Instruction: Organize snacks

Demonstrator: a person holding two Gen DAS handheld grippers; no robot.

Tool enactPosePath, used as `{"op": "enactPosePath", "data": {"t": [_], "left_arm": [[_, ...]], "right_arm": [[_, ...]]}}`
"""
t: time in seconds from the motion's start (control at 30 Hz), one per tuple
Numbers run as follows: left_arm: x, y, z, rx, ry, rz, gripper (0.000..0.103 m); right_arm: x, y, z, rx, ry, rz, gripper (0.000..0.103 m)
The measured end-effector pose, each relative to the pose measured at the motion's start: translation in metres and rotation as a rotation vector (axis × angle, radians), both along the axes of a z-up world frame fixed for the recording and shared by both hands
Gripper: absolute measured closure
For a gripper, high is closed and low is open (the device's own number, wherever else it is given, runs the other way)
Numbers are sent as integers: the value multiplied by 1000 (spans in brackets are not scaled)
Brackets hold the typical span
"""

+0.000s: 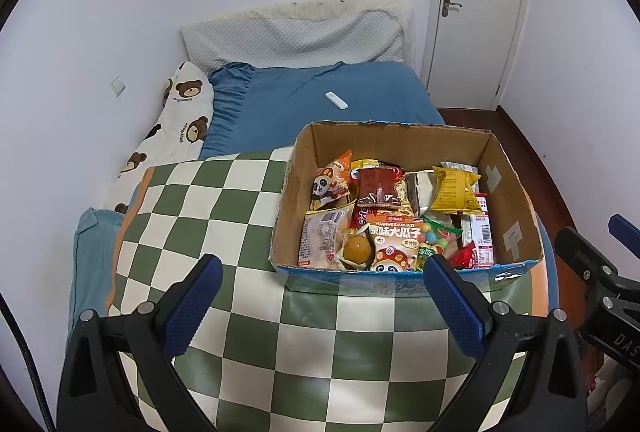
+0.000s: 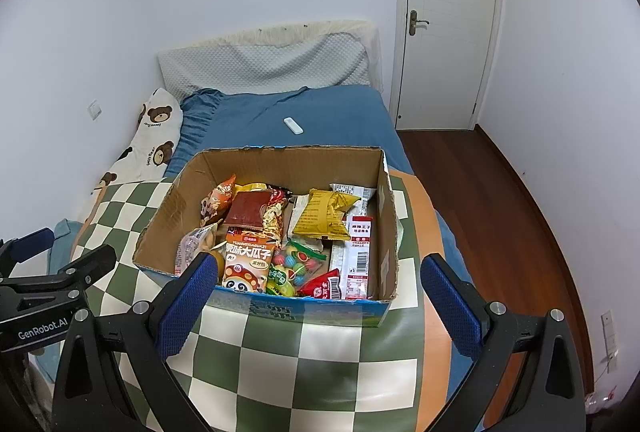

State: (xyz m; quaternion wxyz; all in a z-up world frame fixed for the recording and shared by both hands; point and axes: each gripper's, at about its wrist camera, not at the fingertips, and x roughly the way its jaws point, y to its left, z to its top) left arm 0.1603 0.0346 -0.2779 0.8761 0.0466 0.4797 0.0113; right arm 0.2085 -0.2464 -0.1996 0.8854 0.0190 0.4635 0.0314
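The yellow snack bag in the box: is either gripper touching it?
Apart. In the right wrist view the yellow snack bag lies deep in the cardboard box, while the open right gripper hovers nearer the camera.

Green-and-cream checkered mat [image 1: 248,312] w/ orange edge. Brown cardboard box [image 2: 280,164], blue-printed front. Yellow crinkly snack bag [image 2: 324,216], dark red flat packet [image 2: 248,212] inside. Blue bedsheet [image 1: 312,96]. White pillow w/ brown bear print [image 1: 180,120].

left tongs [image 1: 324,284] spread wide and empty, right tongs [image 2: 318,286] spread wide and empty, side by side
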Motion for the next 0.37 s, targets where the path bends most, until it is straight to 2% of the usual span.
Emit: {"op": "enactPosePath", "data": {"t": [0.37], "left_arm": [[-1, 1, -3, 0, -9, -1, 0]], "right_arm": [[-1, -1, -1, -1, 3, 3, 0]]}}
